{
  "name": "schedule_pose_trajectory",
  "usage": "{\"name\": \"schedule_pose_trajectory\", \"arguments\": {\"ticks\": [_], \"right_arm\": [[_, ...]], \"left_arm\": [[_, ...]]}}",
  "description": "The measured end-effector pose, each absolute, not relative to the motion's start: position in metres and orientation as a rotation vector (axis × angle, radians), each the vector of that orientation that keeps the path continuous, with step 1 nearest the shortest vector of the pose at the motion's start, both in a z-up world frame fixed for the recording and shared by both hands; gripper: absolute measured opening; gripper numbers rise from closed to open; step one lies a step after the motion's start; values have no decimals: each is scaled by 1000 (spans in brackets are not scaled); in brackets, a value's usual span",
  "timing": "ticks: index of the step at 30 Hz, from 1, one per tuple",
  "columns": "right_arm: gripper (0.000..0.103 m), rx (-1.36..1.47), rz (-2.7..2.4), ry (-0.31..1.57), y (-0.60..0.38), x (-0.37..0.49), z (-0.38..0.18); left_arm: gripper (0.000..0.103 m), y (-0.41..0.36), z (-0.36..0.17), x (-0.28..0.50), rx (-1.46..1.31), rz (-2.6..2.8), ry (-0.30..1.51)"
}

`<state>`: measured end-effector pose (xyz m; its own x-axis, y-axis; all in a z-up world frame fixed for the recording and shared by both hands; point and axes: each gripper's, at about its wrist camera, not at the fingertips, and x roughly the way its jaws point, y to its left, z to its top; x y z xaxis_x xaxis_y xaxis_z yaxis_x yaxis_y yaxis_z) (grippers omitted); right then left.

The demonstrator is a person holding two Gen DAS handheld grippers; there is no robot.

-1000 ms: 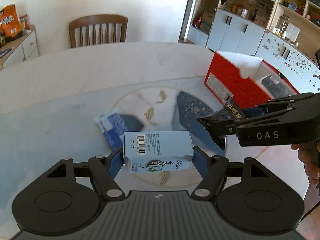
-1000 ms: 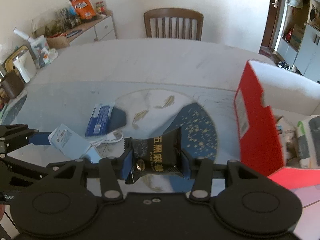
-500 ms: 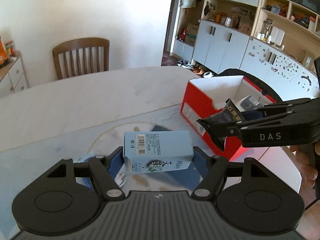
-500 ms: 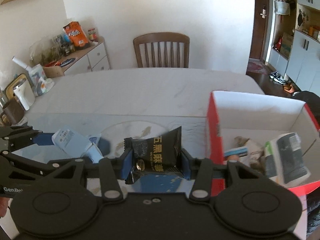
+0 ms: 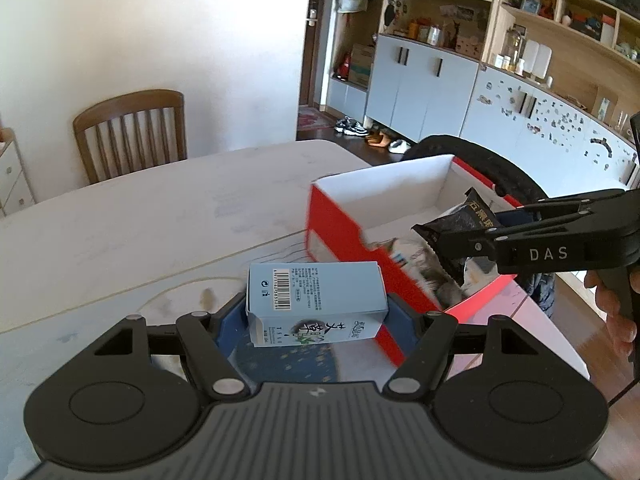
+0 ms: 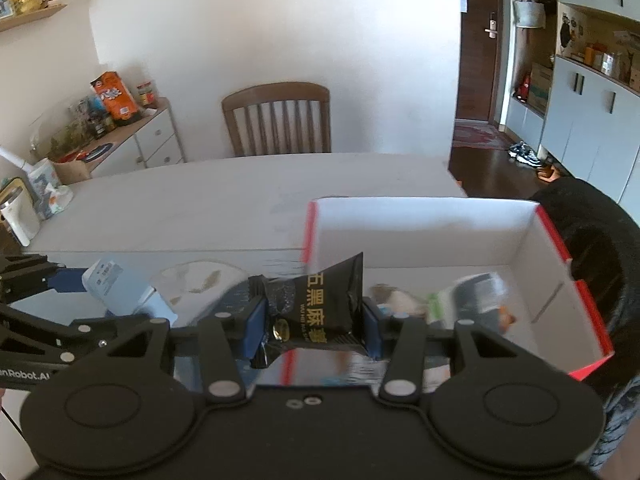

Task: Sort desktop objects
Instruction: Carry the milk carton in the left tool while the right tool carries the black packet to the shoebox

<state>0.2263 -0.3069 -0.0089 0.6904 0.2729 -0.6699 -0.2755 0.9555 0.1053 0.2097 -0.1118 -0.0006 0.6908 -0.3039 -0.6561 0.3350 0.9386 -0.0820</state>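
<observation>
My left gripper (image 5: 316,310) is shut on a light blue carton (image 5: 316,300) with a barcode, held sideways just left of the red box (image 5: 340,220). My right gripper (image 6: 314,316) is shut on a black snack packet (image 6: 320,304) with gold lettering, over the near left part of that red box (image 6: 552,236). In the left wrist view the right gripper (image 5: 452,240) carries the black packet (image 5: 460,220) above the box's inside. The right wrist view shows the blue carton (image 6: 120,284) in the left gripper (image 6: 60,284) at the far left. Several items lie inside the box.
The white table (image 5: 140,216) stretches back to a wooden chair (image 5: 128,132). A dark chair back (image 6: 592,240) stands behind the box on the right. A side cabinet (image 6: 132,144) with jars and bags is at the back left. A hand (image 5: 616,312) holds the right gripper's handle.
Both grippers have risen and swung right toward the red box with their loads. The box's open inside has come into view and the items on the mat have dropped out of sight.
</observation>
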Motion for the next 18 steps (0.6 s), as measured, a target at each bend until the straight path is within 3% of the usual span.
{"name": "schedule_pose_trajectory", "arguments": {"ticks": [18], "right_arm": [[48, 13, 276, 789, -402, 272, -12]], "left_arm": [[72, -229, -4, 259, 117, -456, 755]]}}
